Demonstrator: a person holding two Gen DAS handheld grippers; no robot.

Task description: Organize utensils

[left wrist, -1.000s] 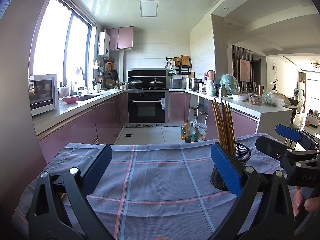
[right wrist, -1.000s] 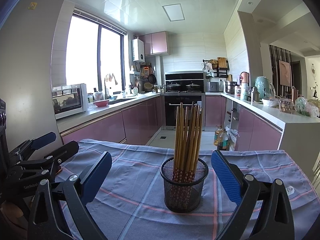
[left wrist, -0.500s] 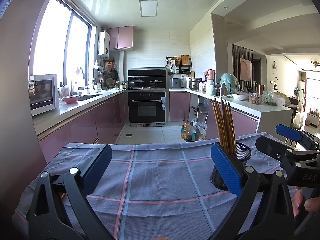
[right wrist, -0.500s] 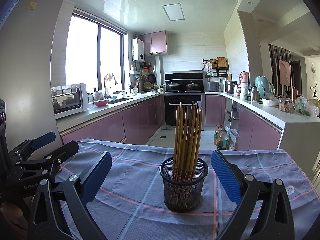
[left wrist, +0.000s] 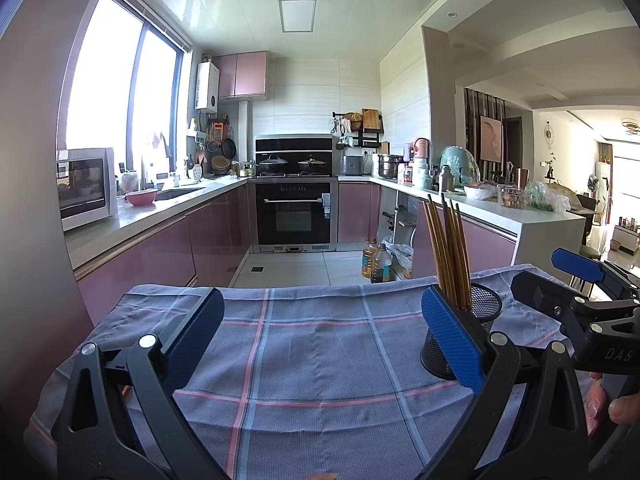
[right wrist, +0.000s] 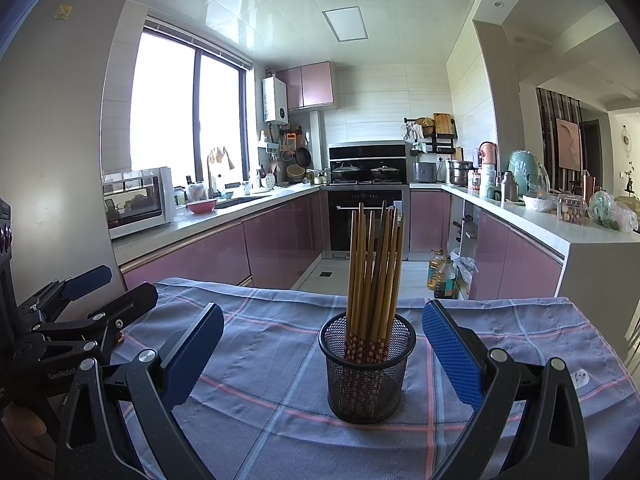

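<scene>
The black wire-mesh cup (right wrist: pixel 367 372) is standing upright mid-worktop on the blue plaid cloth (right wrist: pixel 280 364), bunching the brown wooden chopsticks (right wrist: pixel 374 268). The right tongs (right wrist: pixel 323 354) are flanking that cup, spread wide; the left tongs (left wrist: pixel 320 340), also spread and empty, are waiting left of it.

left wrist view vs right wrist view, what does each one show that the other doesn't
Only the left wrist view shows the right gripper from the side, a hand below it, and the bright room far right.

Only the right wrist view shows the whole mesh cup, the flowered chopsticks ends inside, the left gripper from the side, and the tall grey fridge.

Both show the plaid cloth, the oven, and open grippers.
</scene>
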